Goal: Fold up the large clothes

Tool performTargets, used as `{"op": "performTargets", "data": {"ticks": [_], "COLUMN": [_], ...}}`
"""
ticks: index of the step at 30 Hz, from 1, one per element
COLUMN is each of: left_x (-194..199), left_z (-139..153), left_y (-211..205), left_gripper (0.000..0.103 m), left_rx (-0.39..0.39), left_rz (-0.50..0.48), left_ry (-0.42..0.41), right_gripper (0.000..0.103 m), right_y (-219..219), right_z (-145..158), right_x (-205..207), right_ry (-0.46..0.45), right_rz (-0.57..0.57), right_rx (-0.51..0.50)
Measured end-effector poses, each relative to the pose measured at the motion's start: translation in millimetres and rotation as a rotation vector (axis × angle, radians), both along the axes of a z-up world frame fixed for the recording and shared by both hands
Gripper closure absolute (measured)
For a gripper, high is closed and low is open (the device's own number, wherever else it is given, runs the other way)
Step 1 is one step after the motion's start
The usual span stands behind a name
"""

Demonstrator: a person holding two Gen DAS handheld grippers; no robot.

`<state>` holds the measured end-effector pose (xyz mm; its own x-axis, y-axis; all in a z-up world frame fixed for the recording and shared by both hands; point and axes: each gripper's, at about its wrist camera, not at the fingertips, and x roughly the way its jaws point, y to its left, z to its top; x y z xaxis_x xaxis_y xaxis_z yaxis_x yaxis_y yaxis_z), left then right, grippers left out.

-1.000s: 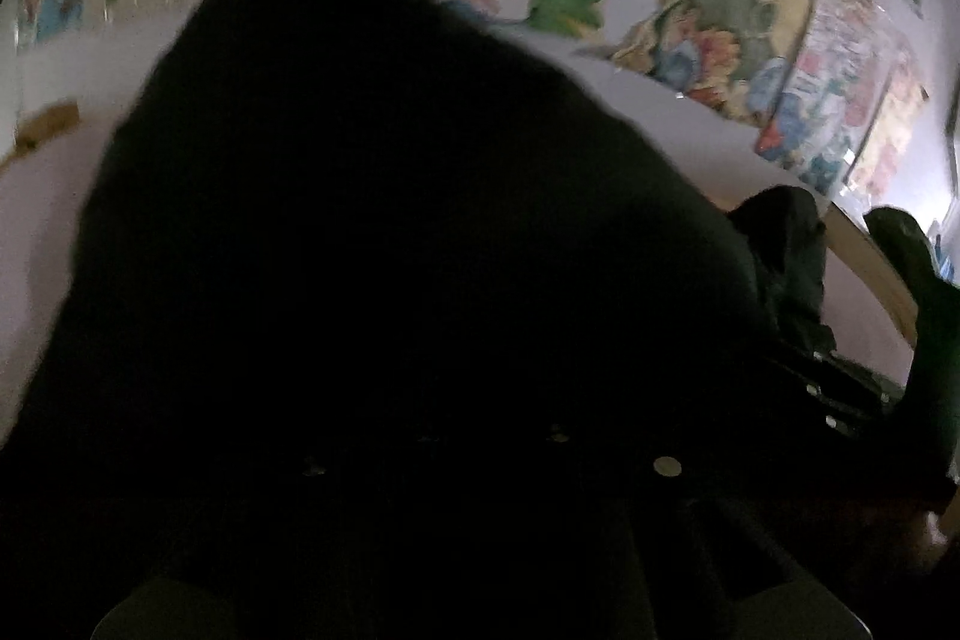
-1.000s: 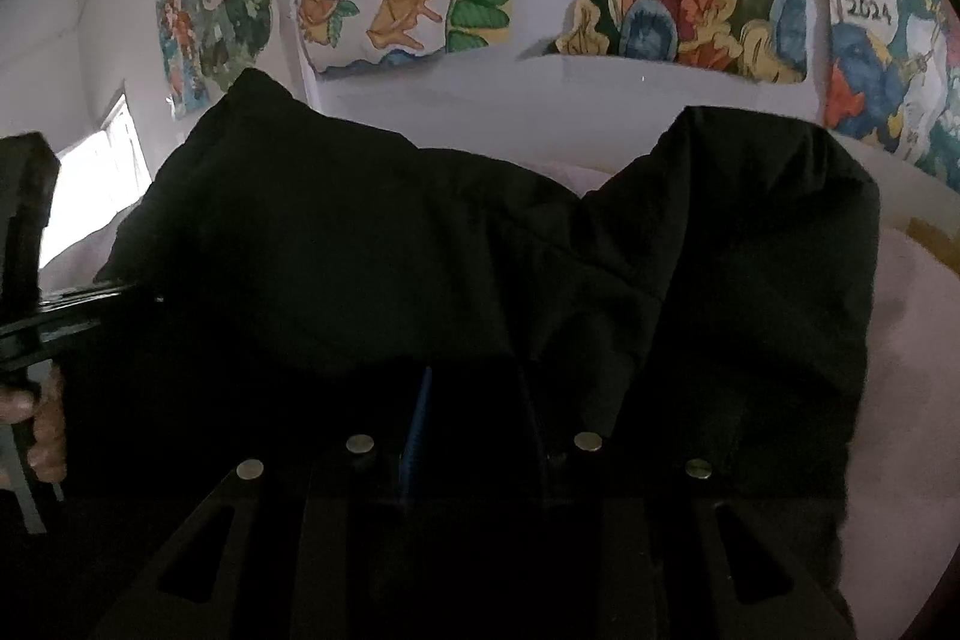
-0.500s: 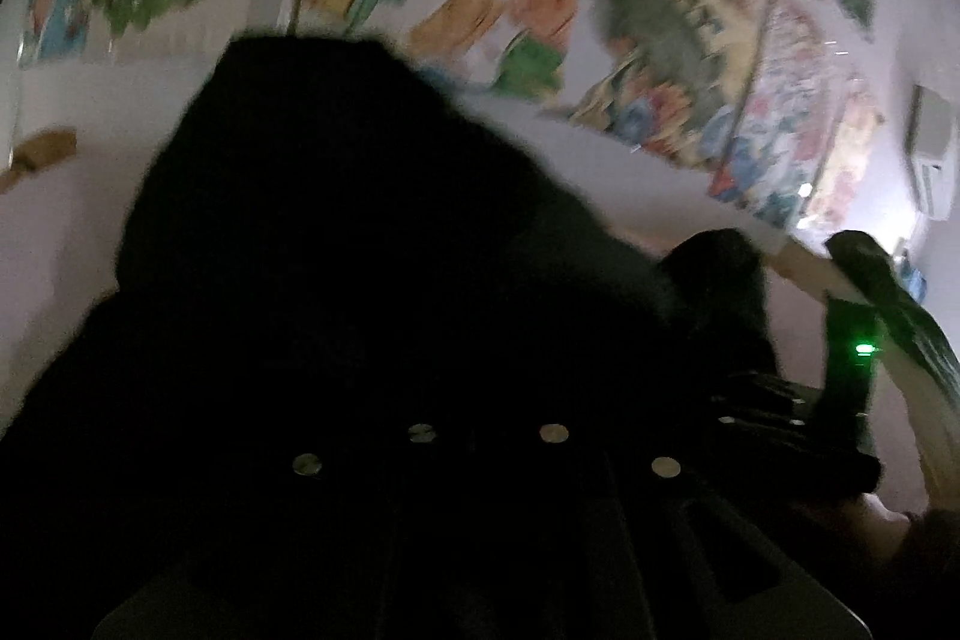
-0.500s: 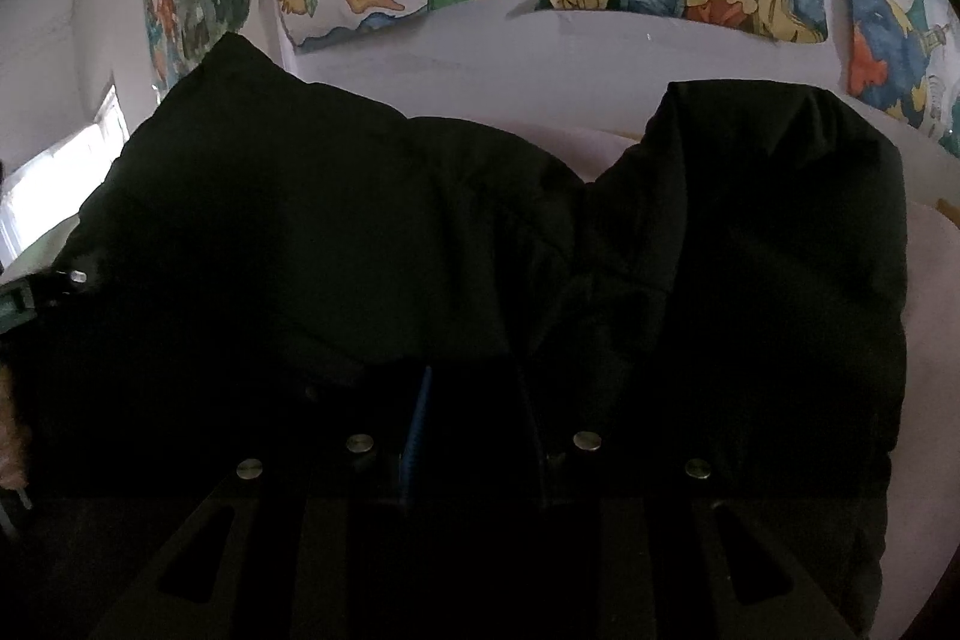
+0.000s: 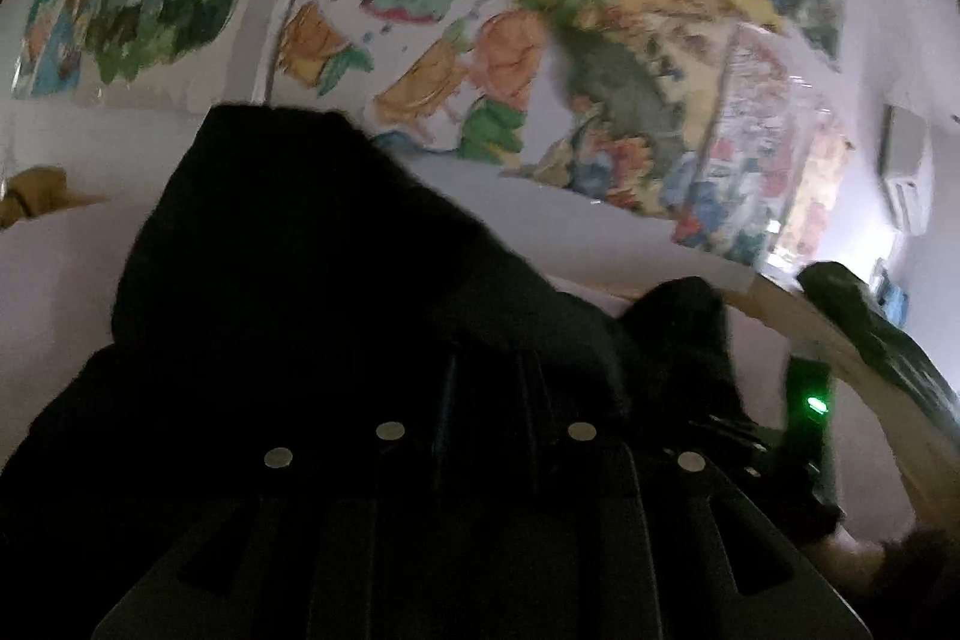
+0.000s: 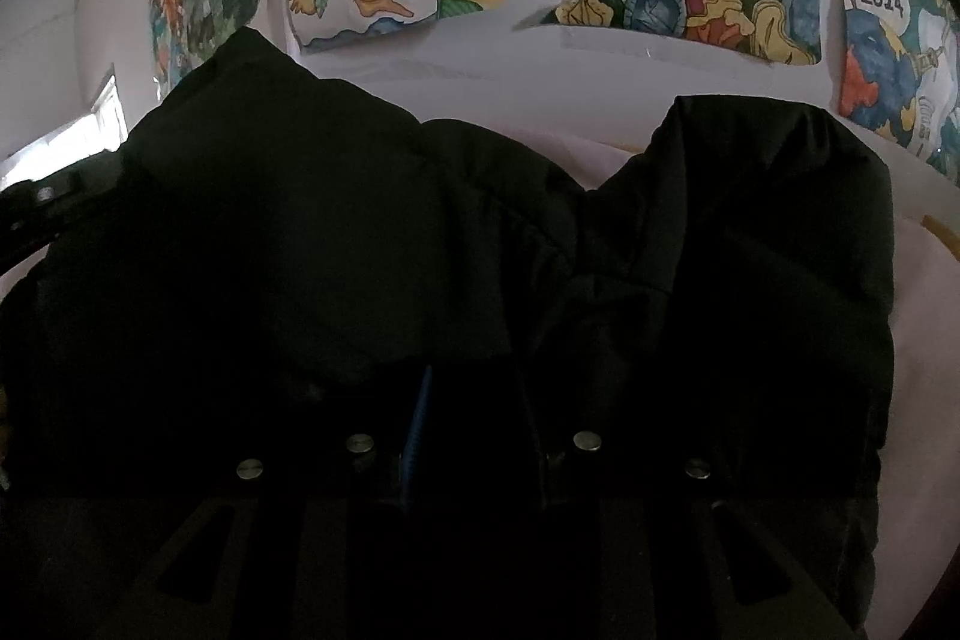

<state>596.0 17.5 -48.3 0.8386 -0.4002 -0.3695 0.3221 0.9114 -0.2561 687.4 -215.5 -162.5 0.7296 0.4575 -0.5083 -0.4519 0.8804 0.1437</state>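
Now the left claw (image 5: 486,388) is opening over the black coat (image 5: 312,292); right claw (image 6: 474,400) pinches it.

A big black jacket (image 5: 312,292) fills most of the picture. It is dark and puffy. The left gripper (image 5: 486,394) sits low in the middle, and its jaws are opening with black cloth between them. It is too dark to tell if they press on the cloth. Off to the right is the right gripper (image 5: 774,448), with a little green light (image 5: 813,405) on it. Behind the jacket is a white wall (image 5: 72,148) with bright, colourful paintings (image 5: 456,40) stuck on it. A dark green cloth (image 5: 870,328) lies at the far right.
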Motion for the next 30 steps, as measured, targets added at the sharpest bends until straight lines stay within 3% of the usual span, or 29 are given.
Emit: {"op": "performTargets", "data": {"ticks": [4, 9, 13, 17, 22, 24, 25, 27, 29, 30], "left_x": [-8, 45, 76, 97, 100, 93, 90, 80, 67, 58], "left_z": [18, 6, -20, -31, -35, -30, -28, -21, -13, -9], "left_y": [-18, -41, -22, -15, -3, 2, 2, 2, 0, -1], "left_gripper": [0.087, 0.087, 0.091, 0.100, 0.101, 0.100, 0.099, 0.094, 0.072, 0.051], "left_rx": [0.032, 0.135, 0.028, 0.006, -0.061, -0.087, -0.088, -0.049, -0.002, 0.007], "left_rz": [-0.052, 0.005, 0.027, 0.049, 0.036, 0.027, 0.024, 0.026, 0.033, 0.028], "left_ry": [-0.079, 0.088, 0.244, 0.320, 0.343, 0.344, 0.348, 0.352, 0.346, 0.332], "right_gripper": [0.077, 0.076, 0.076, 0.076, 0.075, 0.068, 0.066, 0.048, 0.035, 0.029], "right_y": [0, -1, -2, 0, -3, -15, -22, -31, -32, -31], "right_z": [1, 3, 4, 3, 9, 15, 19, 27, 34, 38], "right_x": [-1, -3, -4, 0, -2, -7, -9, -14, -22, -28], "right_ry": [-0.008, -0.019, -0.023, -0.014, -0.007, -0.018, -0.021, -0.025, -0.033, -0.041], "right_rz": [-0.002, -0.001, 0.004, 0.007, 0.018, 0.060, 0.074, 0.084, 0.082, 0.080], "right_rx": [-0.002, 0.003, 0.005, 0.004, 0.011, 0.094, 0.139, 0.190, 0.190, 0.176]}}
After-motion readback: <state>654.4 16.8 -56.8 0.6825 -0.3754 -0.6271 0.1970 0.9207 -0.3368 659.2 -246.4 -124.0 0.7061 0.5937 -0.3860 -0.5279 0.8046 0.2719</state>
